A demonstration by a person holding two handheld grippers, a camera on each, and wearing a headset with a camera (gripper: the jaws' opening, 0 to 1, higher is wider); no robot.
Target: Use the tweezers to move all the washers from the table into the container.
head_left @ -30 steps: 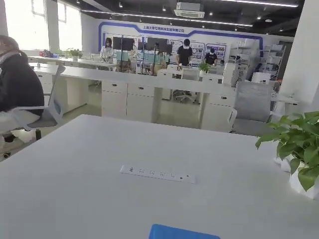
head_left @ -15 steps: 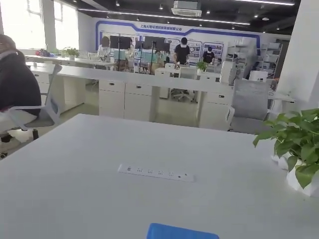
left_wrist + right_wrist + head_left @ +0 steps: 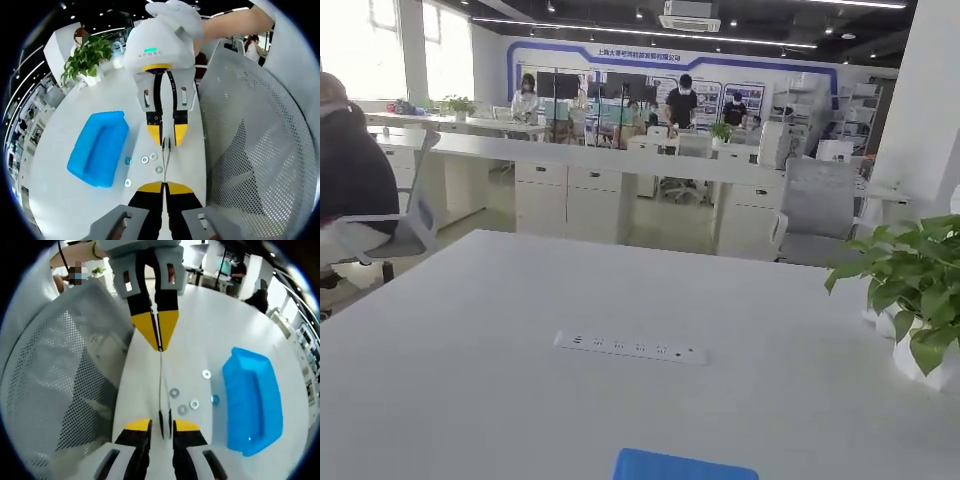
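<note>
**Tweezers span both claws, washers off to one side**

The left claw point(image 3: 165, 186) is pinched together on the joined end of the tweezers point(image 3: 160, 385). The right claw point(image 3: 162, 425) stands apart, its jaws flanking the two prong tips with a visible gap.

The tweezers' long axis runs straight from one claw to the other. Five washers point(image 3: 183, 410) lie loose on the tabletop point(image 3: 200, 330) to one side of that line, between it and the blue container point(image 3: 252, 400), level with the prong half. The bluish washer sits just beside the container's wall. The right claw is nearer the prongs, so the squeeze probably falls to it.

How high the tips hang is hard to judge. The head view cuts the container at its lower edge.
</note>
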